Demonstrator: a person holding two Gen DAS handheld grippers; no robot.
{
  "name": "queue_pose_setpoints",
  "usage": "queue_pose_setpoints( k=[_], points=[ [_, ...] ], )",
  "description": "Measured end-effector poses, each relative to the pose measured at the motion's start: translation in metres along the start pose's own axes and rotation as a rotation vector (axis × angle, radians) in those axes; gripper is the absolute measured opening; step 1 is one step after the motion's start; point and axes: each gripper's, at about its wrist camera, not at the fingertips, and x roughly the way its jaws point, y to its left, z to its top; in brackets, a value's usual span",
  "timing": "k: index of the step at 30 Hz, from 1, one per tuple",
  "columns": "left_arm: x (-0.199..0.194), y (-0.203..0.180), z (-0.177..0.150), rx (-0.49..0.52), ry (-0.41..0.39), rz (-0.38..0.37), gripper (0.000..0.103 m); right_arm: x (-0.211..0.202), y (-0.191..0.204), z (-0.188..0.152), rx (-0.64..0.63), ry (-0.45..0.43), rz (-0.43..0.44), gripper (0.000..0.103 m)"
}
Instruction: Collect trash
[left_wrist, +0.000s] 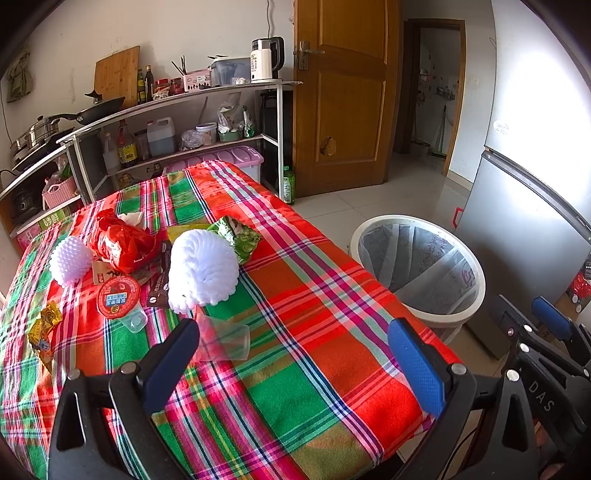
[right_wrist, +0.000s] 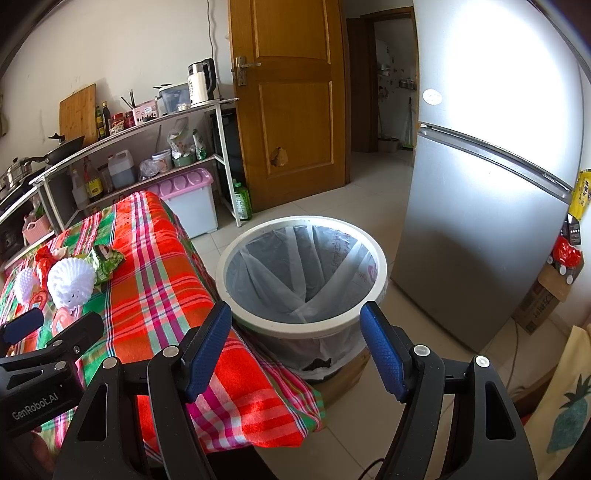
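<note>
Trash lies on the plaid-covered table (left_wrist: 325, 295): a large white foam net (left_wrist: 203, 269), a smaller foam net (left_wrist: 70, 260), a red plastic bag (left_wrist: 122, 240), a green wrapper (left_wrist: 240, 236), a red-lidded cup (left_wrist: 118, 297), a clear plastic cup (left_wrist: 221, 339) on its side and a yellow wrapper (left_wrist: 44, 325). My left gripper (left_wrist: 292, 326) is open above the table's near end, with the clear cup just past its left finger. My right gripper (right_wrist: 295, 308) is open and empty at the near rim of the white lined bin (right_wrist: 295, 326), which stands on the floor right of the table.
A metal shelf rack (left_wrist: 184, 96) with bottles, pans and a kettle runs along the back wall. A pink-lidded storage box (right_wrist: 192, 203) and a green bottle (right_wrist: 242, 201) stand by the wooden door (right_wrist: 291, 103). A silver fridge (right_wrist: 480, 221) rises right of the bin, beside a cardboard box (right_wrist: 539, 299).
</note>
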Motion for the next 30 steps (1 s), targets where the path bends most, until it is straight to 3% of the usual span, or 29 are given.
queue_pose_setpoints(
  k=[9,13,23,30],
  points=[
    [-0.015,0.023,0.0,-0.03,-0.037,-0.008,0.103,-0.001,0.007,0.0,-0.013,-0.006,0.039,0.072],
    [-0.025,0.058,-0.005,-0.084,-0.033,0.022,0.103,0.0,0.022,0.001,-0.046,-0.004,0.135,0.072],
    [-0.039,0.144,-0.024,-0.207,-0.019,0.201,0.103,0.008,0.096,-0.003,-0.169,0.059,0.463,0.072],
    [-0.043,0.207,-0.046,-0.344,0.011,0.274,0.103,0.017,0.145,-0.01,-0.269,0.095,0.583,0.072]
  ],
)
